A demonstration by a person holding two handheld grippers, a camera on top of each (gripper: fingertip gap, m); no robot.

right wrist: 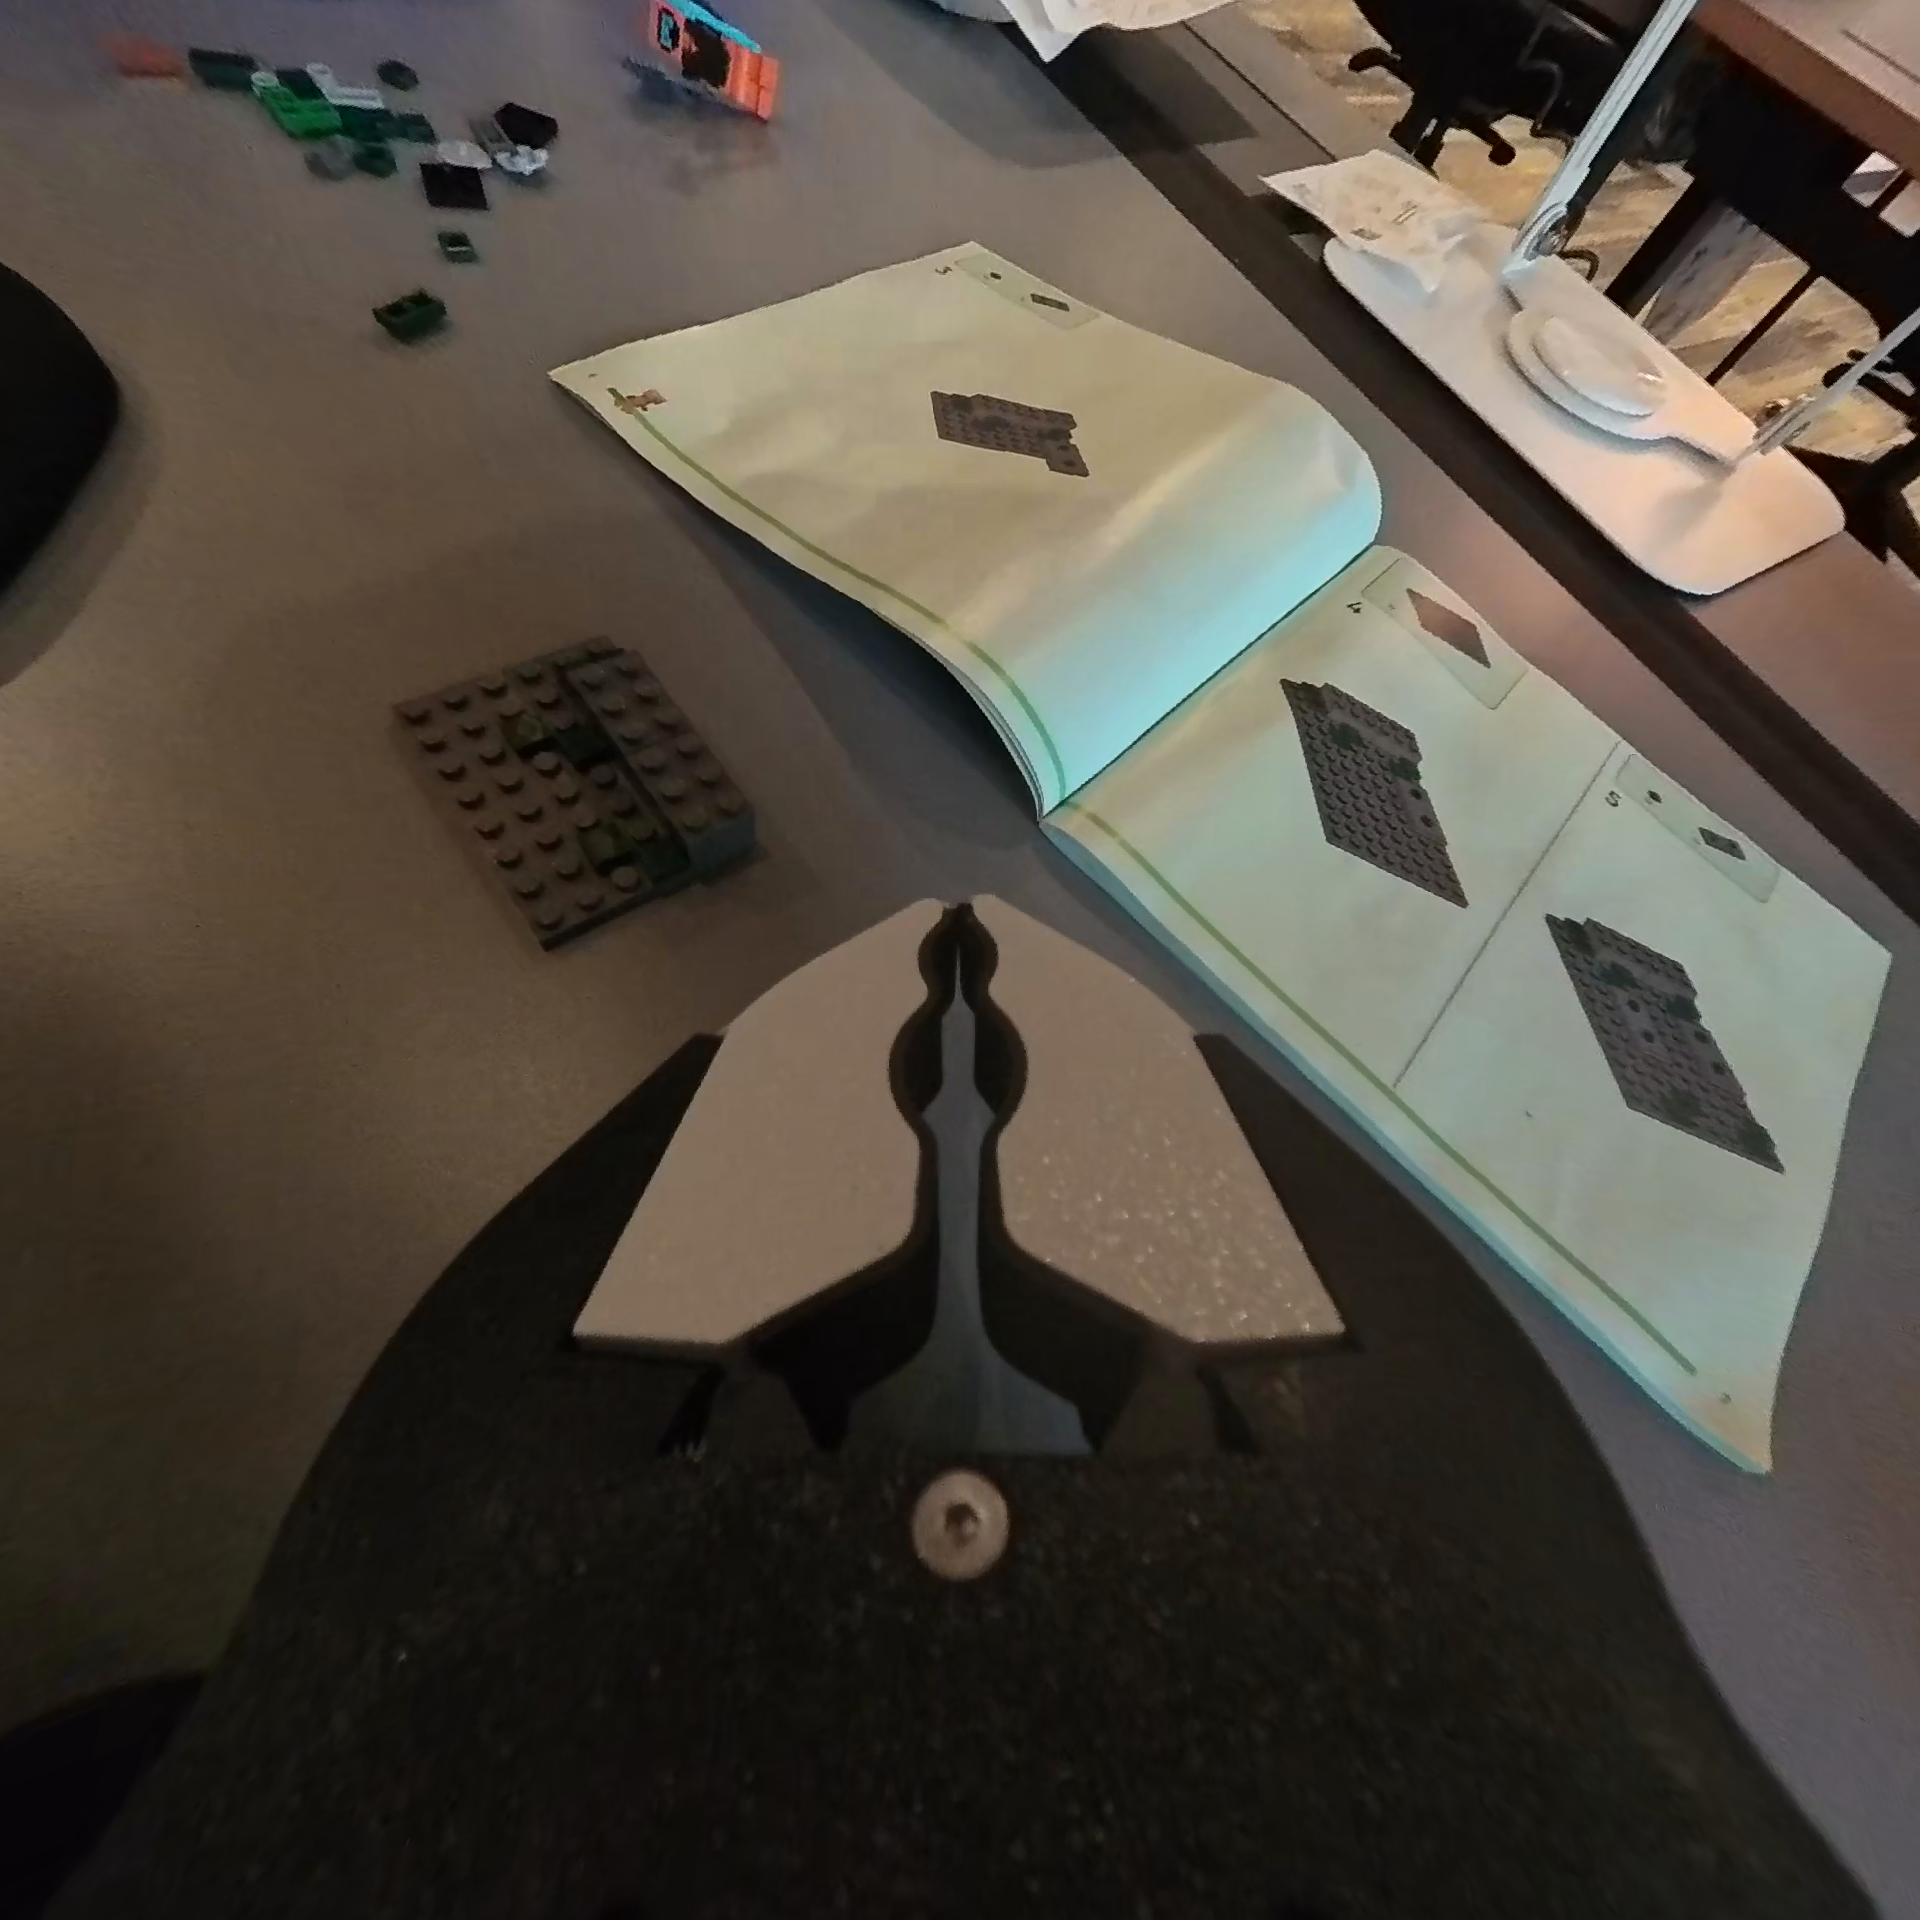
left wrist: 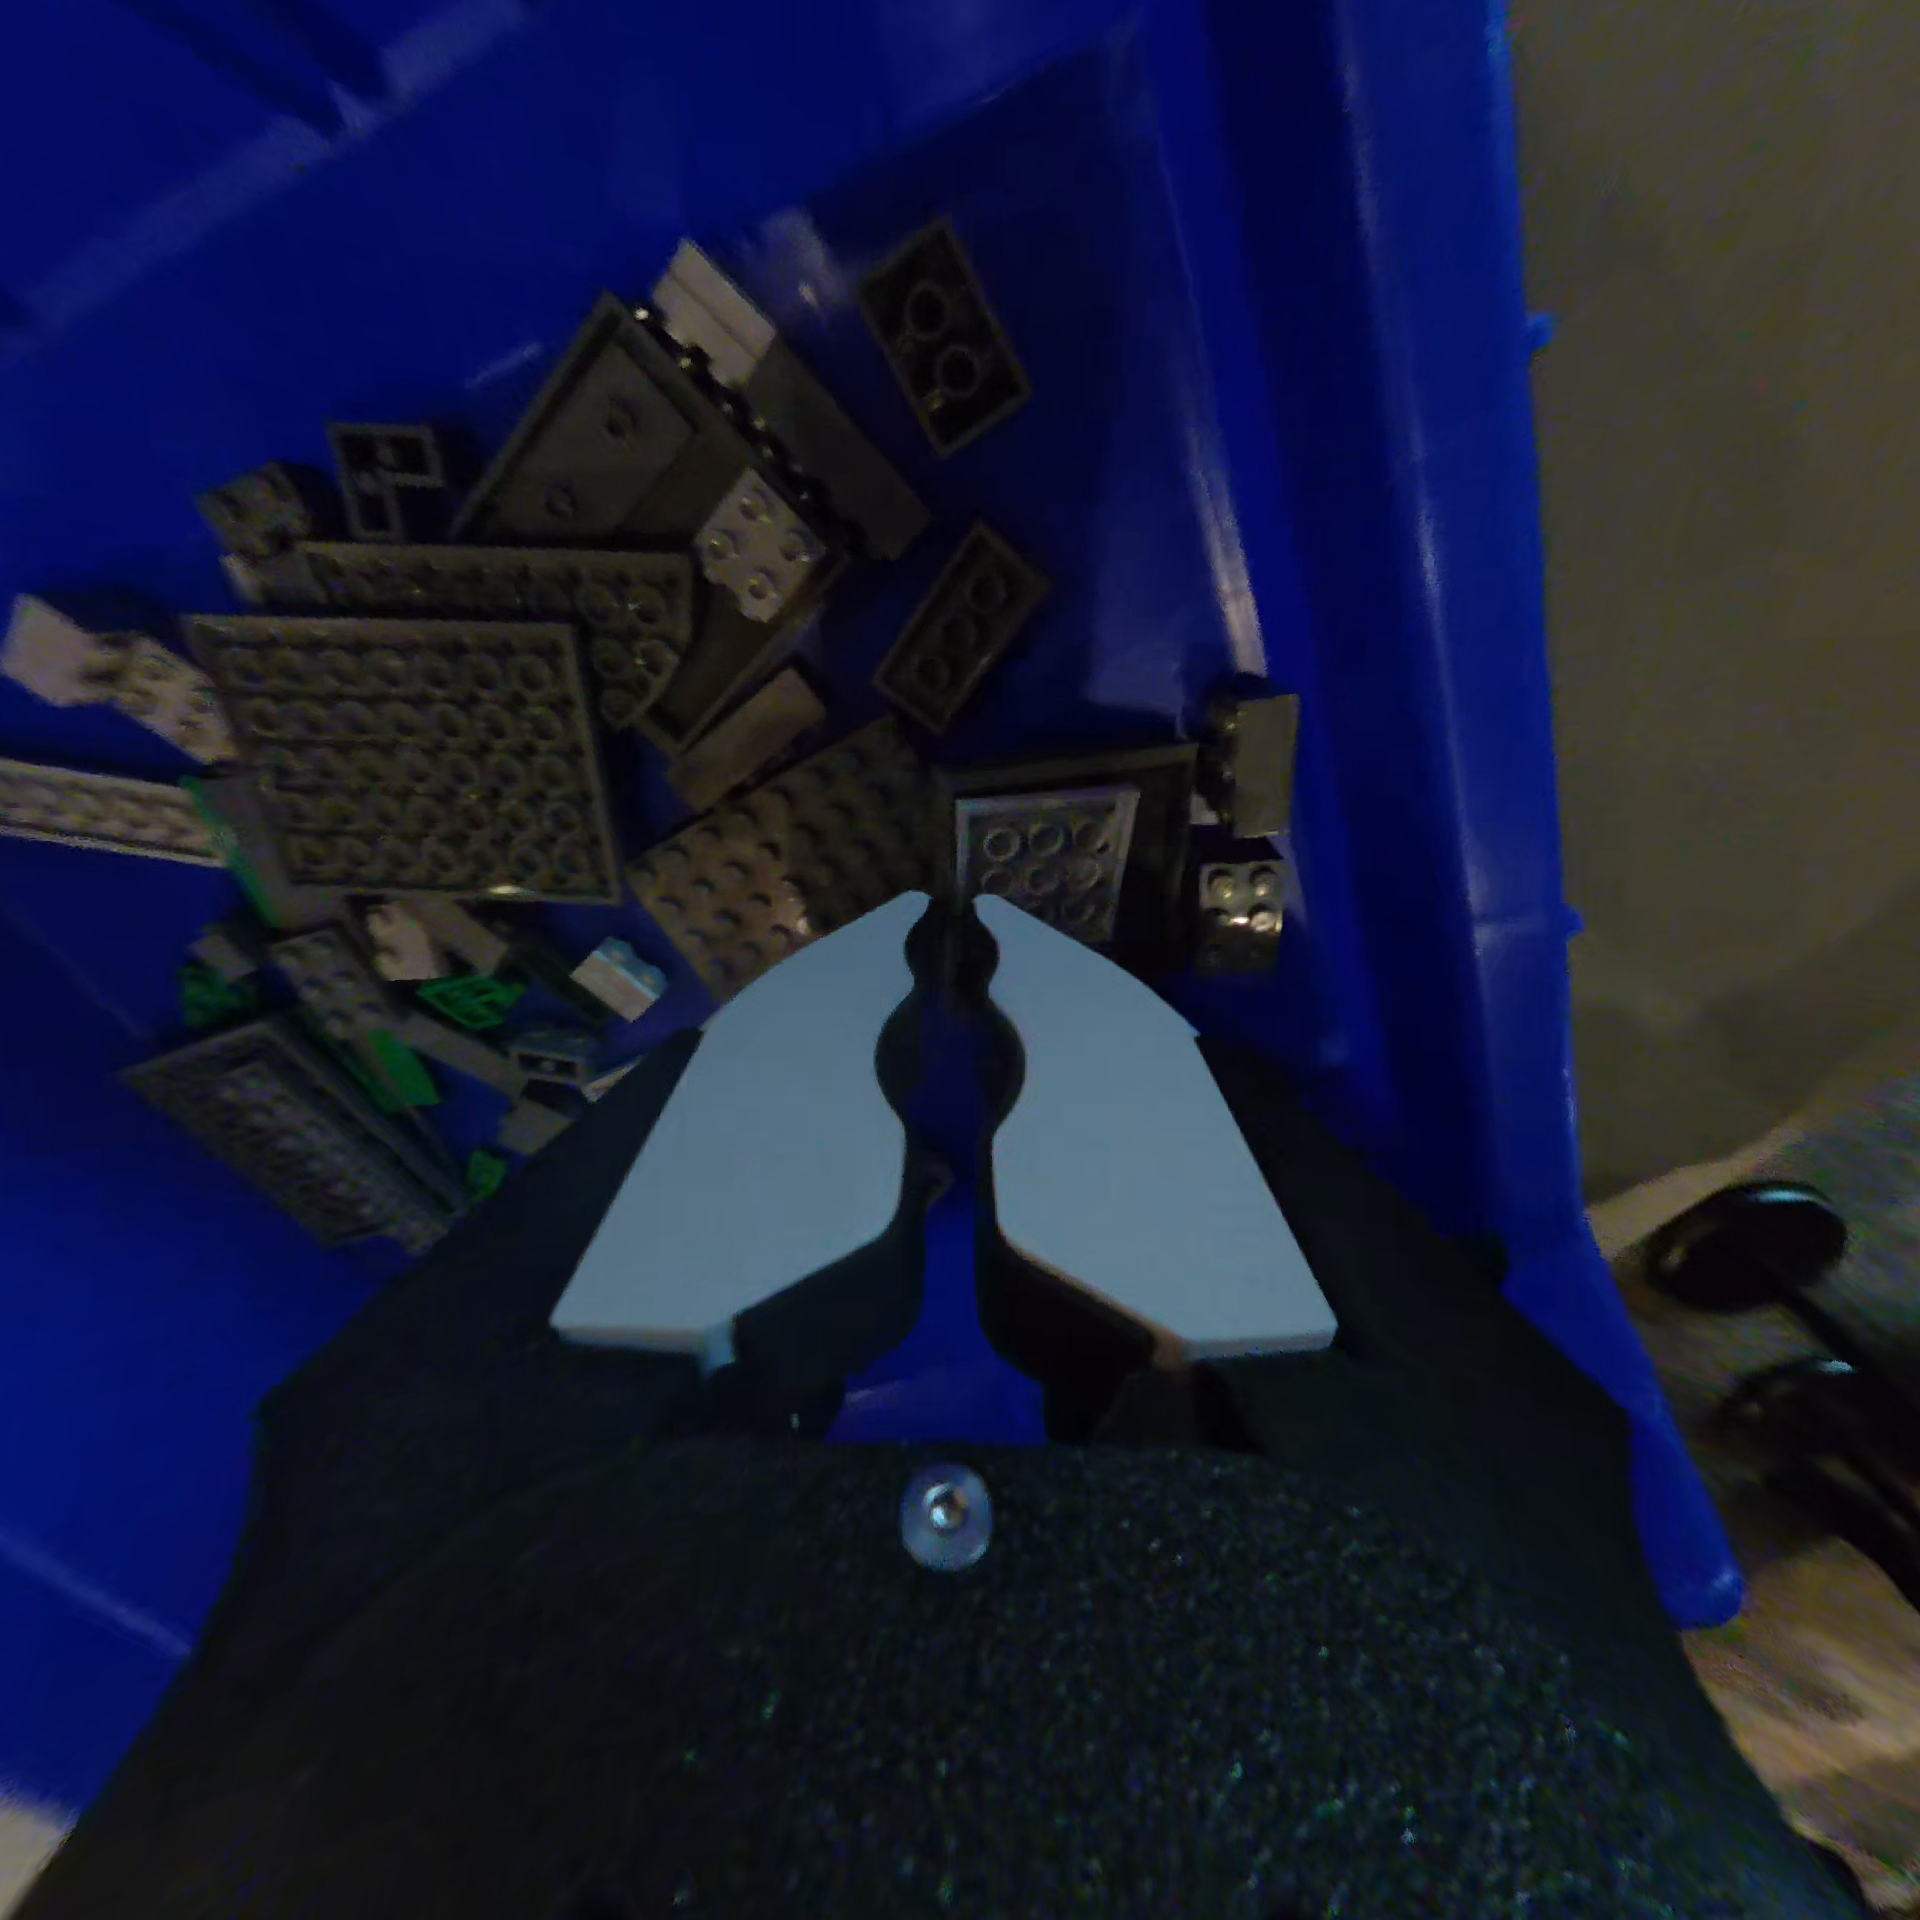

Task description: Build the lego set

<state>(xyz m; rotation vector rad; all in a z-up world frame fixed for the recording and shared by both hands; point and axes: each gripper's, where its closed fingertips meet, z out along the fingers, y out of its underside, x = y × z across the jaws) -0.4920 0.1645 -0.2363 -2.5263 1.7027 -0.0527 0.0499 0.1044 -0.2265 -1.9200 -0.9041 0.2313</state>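
Observation:
My left gripper (left wrist: 951, 914) reaches into a blue bin (left wrist: 1382, 623) of dark grey, light grey and green lego pieces. Its jaws are nearly closed, pinching the near edge of a dark plate (left wrist: 1164, 831) that carries a lighter grey studded plate (left wrist: 1044, 857). A large dark square plate (left wrist: 416, 748) lies to the left in the bin. My right gripper (right wrist: 961, 914) is shut and empty above the grey table. The grey baseplate build (right wrist: 571, 779), with dark and green bricks on it, lies just ahead and to its left.
An open instruction booklet (right wrist: 1143, 727) lies right of the build. Loose green, black and white pieces (right wrist: 395, 135) and an orange piece (right wrist: 727, 62) lie at the far left. A white lamp base (right wrist: 1590, 416) stands beyond the table edge. A dark rounded object (right wrist: 42, 436) is at left. Left tips to right tips: about 55 cm. The dark rounded object (right wrist: 42, 436) is about 20 cm from my right fingertips.

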